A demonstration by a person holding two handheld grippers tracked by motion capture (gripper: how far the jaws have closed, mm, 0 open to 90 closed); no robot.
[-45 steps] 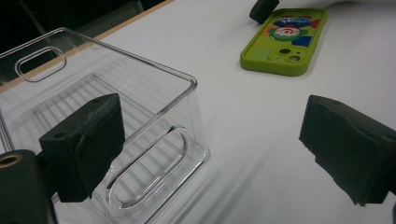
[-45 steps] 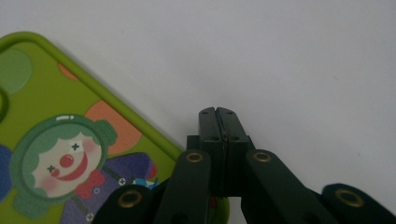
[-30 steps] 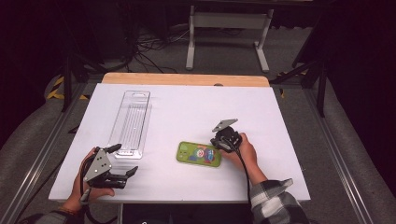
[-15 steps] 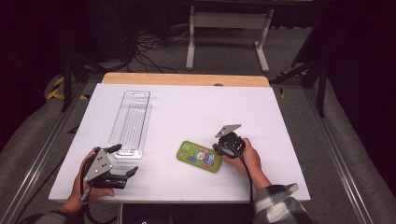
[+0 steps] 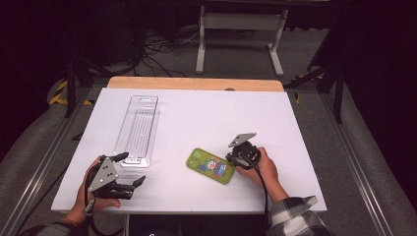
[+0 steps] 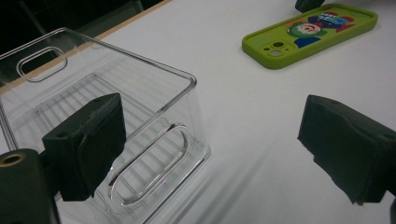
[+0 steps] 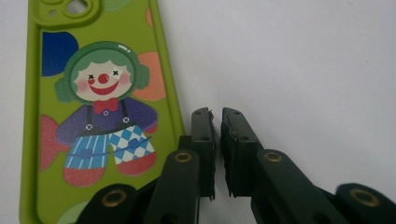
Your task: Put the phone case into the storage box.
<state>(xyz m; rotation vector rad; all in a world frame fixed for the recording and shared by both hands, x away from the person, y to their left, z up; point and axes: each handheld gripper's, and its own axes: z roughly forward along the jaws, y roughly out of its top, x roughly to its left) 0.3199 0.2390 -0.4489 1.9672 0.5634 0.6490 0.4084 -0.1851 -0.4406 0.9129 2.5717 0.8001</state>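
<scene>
Right gripper: we note its jaws have just been parting to a narrow slit, nothing between them, beside the green phone case. Since a second ago, case and gripper have shifted nearer the tabletop's front edge. Left gripper gapes empty, unmoved, by the clear tray.

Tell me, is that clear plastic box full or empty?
Empty. Through the clear box only its ribbed bottom and the white table show.

- In the right gripper view, the green phone case runs off the top, left and bottom edges.
- In the left gripper view, the clear tray is cut off at the left.
</scene>
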